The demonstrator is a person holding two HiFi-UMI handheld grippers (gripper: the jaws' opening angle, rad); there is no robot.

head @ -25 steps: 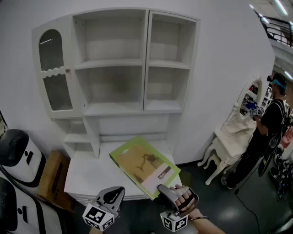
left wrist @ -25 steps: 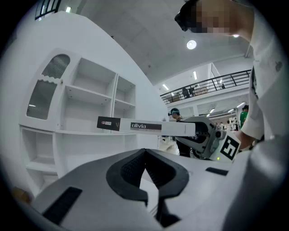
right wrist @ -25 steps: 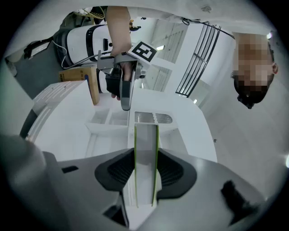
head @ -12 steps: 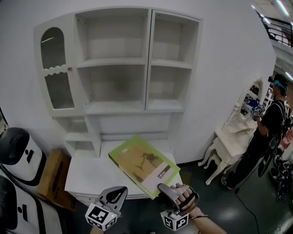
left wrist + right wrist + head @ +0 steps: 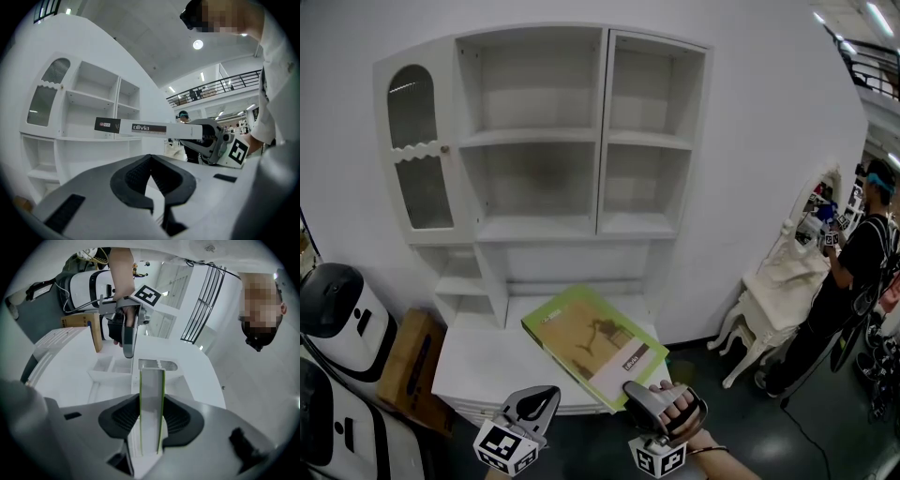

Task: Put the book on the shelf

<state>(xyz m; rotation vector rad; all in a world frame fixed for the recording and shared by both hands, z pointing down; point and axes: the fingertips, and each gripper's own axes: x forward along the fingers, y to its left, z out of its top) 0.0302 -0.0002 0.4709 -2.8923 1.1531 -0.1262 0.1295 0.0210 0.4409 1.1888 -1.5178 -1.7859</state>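
Over the desk [image 5: 487, 361] before the shelf [image 5: 602, 131], right gripper [image 5: 630, 386] jaws clamping book [image 5: 591, 342], left gripper [image 5: 546, 394] jaws together

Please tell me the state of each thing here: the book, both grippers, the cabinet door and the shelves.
Book: closed, gripped near one corner, not yet on a shelf.
Right gripper: shut on the book.
Left gripper: shut, nothing between its jaws.
Arched cabinet door: closed.
Shelves: bare.

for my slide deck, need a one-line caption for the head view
Right gripper holds a green book before the white shelf unit, left gripper empty.
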